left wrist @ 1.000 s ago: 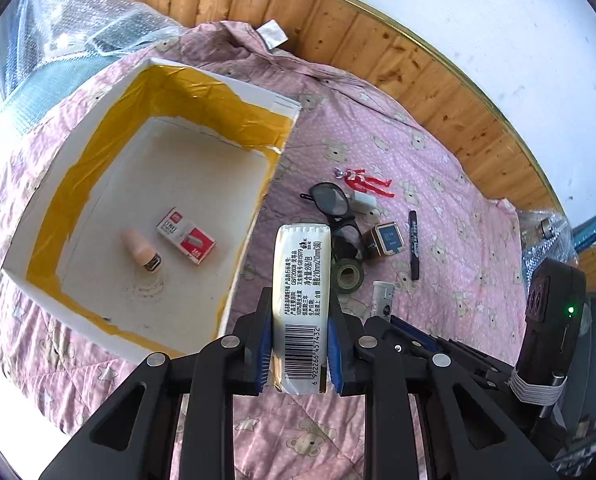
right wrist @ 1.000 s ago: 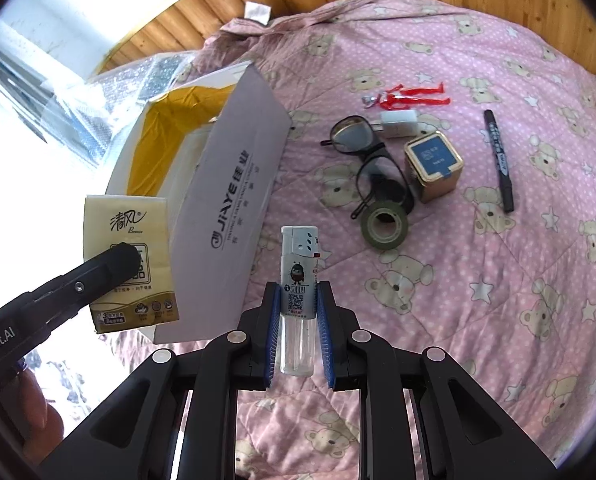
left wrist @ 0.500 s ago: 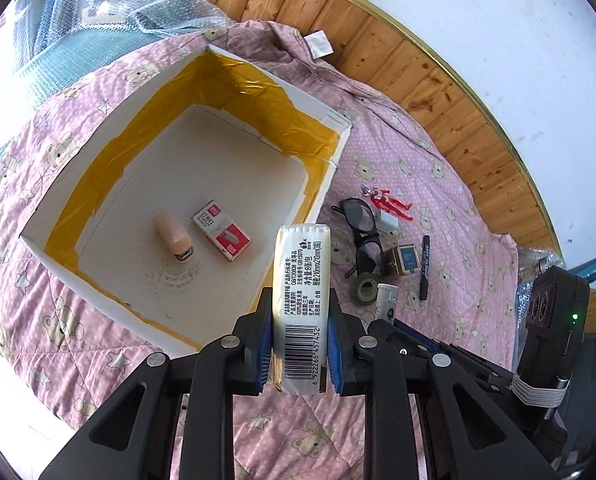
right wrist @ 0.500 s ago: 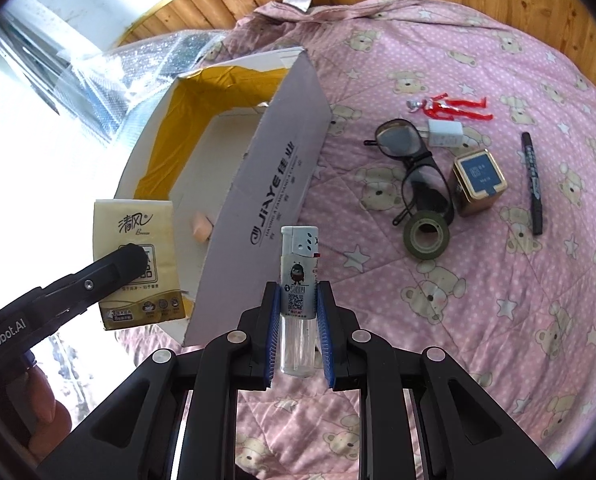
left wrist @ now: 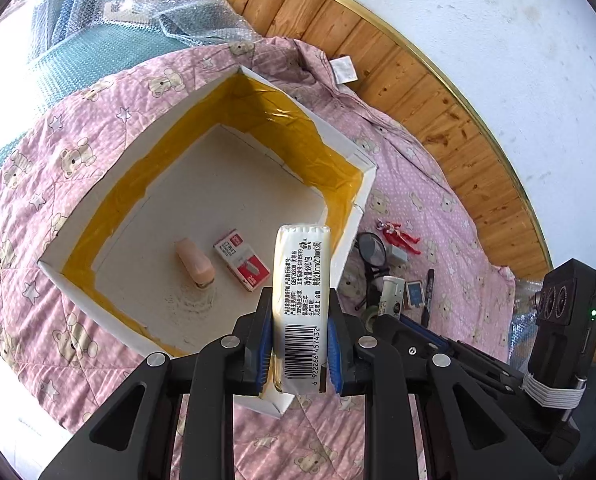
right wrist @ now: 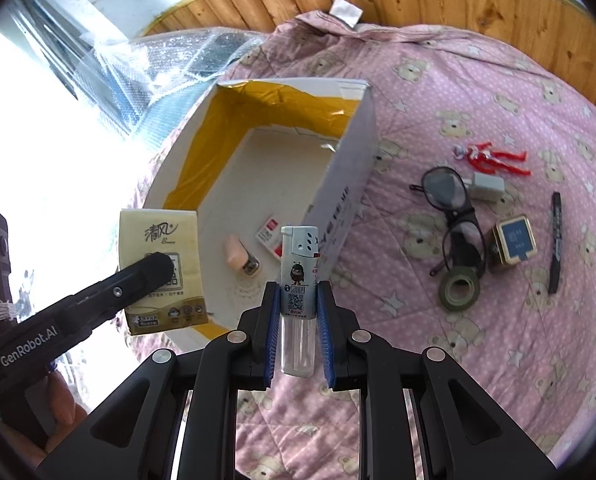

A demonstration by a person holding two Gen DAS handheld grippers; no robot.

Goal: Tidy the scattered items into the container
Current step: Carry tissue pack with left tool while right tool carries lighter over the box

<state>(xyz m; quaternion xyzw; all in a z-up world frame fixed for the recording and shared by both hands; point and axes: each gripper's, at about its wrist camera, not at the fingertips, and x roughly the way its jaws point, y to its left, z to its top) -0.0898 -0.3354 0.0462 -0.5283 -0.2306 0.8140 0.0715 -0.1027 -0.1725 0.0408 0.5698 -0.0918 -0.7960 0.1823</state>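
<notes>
Box [left wrist: 340,140] holds two items. Left tongs [left wrist: 301,340] grip tissue pack [left wrist: 302,292], right tongs [right wrist: 297,334] grip lighter [right wrist: 298,276]; six items right of box remain.

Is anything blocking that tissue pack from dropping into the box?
Nothing visible. The left gripper holds the tissue pack over the open box. Its floor holds only a pink stapler and a red-and-white staple box, with bare floor around them.
</notes>
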